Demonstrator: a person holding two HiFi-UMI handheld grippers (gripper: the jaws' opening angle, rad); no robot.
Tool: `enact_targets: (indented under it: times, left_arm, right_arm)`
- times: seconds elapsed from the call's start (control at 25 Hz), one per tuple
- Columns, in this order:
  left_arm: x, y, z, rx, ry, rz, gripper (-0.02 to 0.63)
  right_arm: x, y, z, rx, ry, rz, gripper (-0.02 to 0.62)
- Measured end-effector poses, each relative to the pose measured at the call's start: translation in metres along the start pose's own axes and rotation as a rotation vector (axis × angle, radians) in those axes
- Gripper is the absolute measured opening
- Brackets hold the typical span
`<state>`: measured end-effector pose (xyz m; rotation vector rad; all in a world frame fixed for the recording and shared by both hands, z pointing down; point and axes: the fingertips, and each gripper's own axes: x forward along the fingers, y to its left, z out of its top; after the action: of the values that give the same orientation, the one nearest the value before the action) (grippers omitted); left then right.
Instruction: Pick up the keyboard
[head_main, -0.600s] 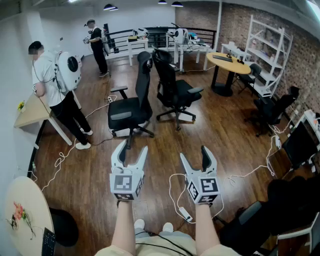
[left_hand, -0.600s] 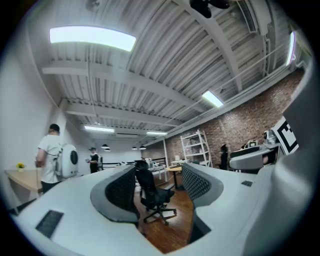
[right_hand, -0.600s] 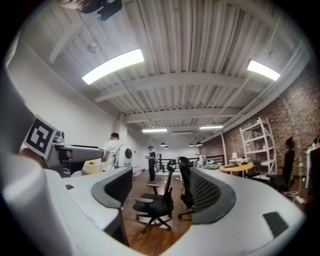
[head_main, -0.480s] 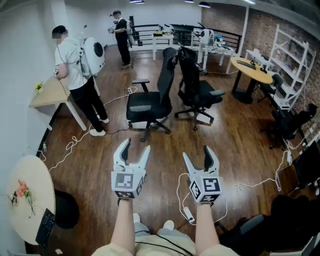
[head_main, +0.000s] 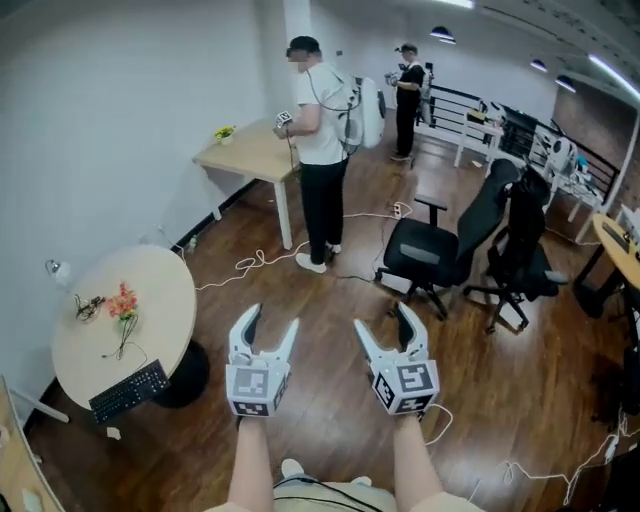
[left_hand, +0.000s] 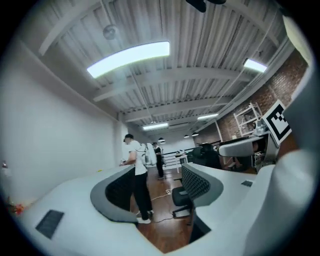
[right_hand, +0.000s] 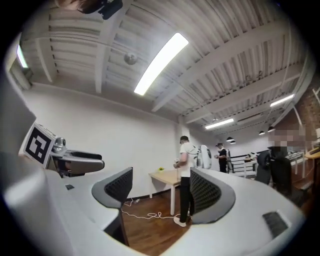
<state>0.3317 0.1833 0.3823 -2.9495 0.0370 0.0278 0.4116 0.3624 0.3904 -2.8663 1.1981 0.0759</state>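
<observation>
Both grippers are empty: the left gripper (head_main: 268, 322) and right gripper (head_main: 384, 322) sit level, side by side, each with its jaws spread and only the room showing between them. I judge this the approach step, with no reach begun. The keyboard (head_main: 129, 390) lies well off to the left of the left gripper, at the near edge of a round table (head_main: 160, 290) (flowers (head_main: 122, 300) sit farther in). Next I'd need to turn left, close in, and set a gripper's jaws around the keyboard's edge.
</observation>
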Motion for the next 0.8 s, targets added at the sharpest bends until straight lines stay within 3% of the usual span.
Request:
enact_targets:
  times: [0.16,0.32,0.52,0.8]
  left_arm:
    - [-0.052,0.121,-0.025,-0.027,0.013,0.165,0.283]
    - [-0.102,0.208,-0.036,-0.017,0.016,0.274,0.282]
    - [-0.167,0.285,-0.044,-0.007,0.028,0.405,0.279]
    - [-0.297,0.374,-0.07,-0.032,0.071,0.699,0.275]
  right_arm:
    - [0.074,0.107,0.003,0.0,-0.016,0.162,0.37]
    - [0.12,0.215,-0.005,0.003,-0.007,0.307,0.37]
    - [0.158,0.331,-0.005,0.007,-0.013,0.482,0.37]
    - [0.177,0.498,-0.016,0.021,-0.005,0.791,0.37]
